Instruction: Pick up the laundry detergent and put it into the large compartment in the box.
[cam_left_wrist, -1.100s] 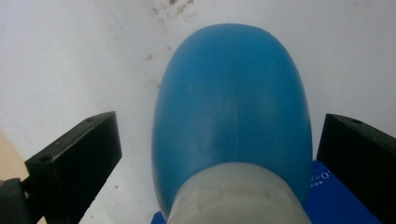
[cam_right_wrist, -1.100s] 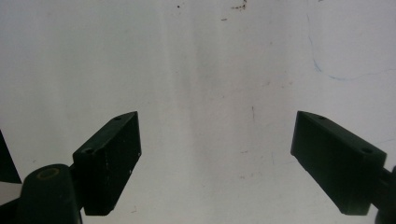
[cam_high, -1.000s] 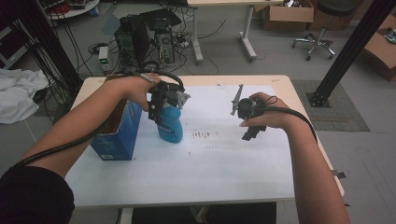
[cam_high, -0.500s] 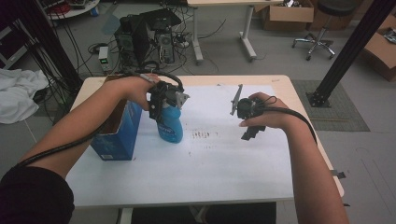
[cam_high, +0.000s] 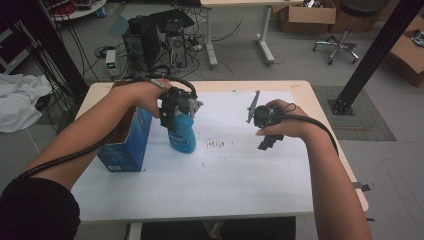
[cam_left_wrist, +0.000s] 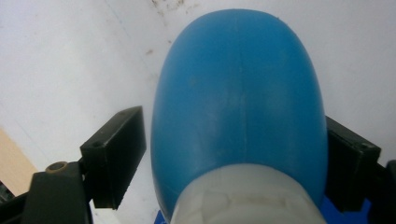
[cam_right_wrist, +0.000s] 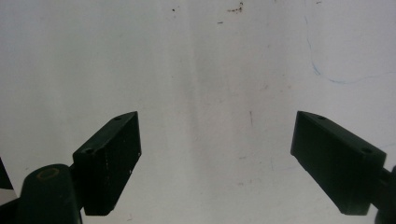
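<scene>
On the left part of the white-covered table, an open blue cardboard box stood upright, just beside the person's left forearm. Immediately to its right stood a blue plastic bottle with a whitish neck, upright on the white sheet and close to the box, though whether the two touched could not be told. The left hand-held gripper came down over the top of this bottle from above. Its jaws had just been closing, with the bottle between them. In the left gripper view the blue plastic bottle sat between the two black jaws; the jaw at the right of that view lay against the bottle's side, while a thin gap showed at the other jaw, so no full clamp was recorded. Faint dark marks lay on the sheet near the middle. Further right, well apart from the bottle, the right hand-held gripper hung above the sheet in the person's right hand. Its jaws stood wide apart with nothing between them, over bare white sheet in the right gripper view.
</scene>
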